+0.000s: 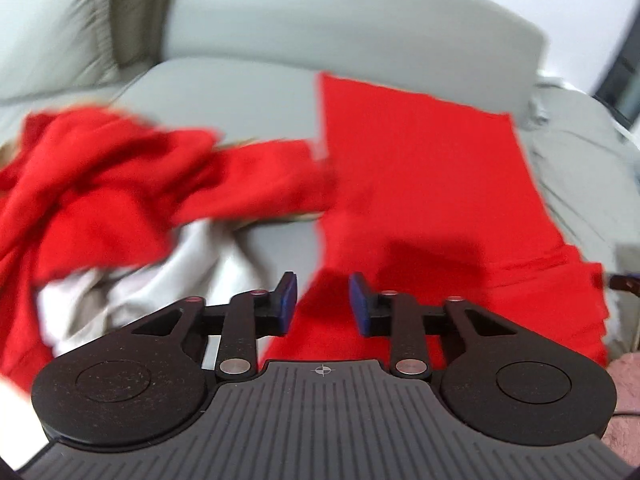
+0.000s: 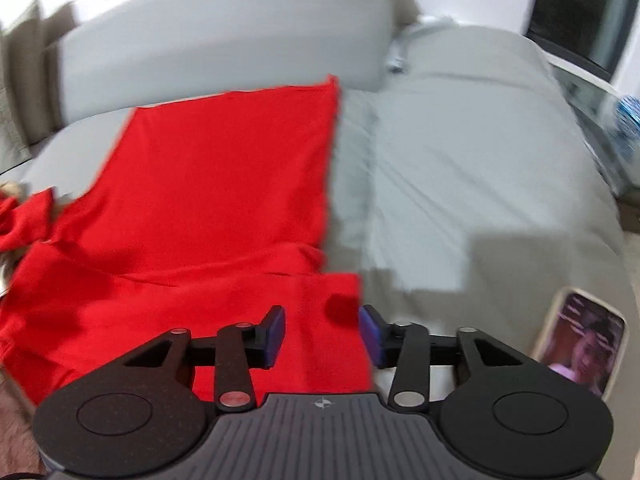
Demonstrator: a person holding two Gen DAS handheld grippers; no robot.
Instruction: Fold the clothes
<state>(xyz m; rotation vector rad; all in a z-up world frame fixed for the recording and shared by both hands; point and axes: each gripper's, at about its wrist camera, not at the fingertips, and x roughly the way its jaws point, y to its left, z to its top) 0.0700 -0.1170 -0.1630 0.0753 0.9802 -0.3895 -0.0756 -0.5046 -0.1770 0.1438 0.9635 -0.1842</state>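
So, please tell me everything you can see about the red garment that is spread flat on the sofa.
The flat red garment is plain bright red cloth, apparently soft knit, with no print visible. It lies spread on the grey sofa seat, its long body reaching toward the backrest, with a straight right edge and a crease across the near part. A sleeve-like flap sticks out at the near right corner. Both tongs hang above its near end, open and holding nothing. Whether it touches the crumpled red pile on its left is unclear.

No text can be read; the phone [image 2: 580, 344] screen's overlaid lines seem too blurred.
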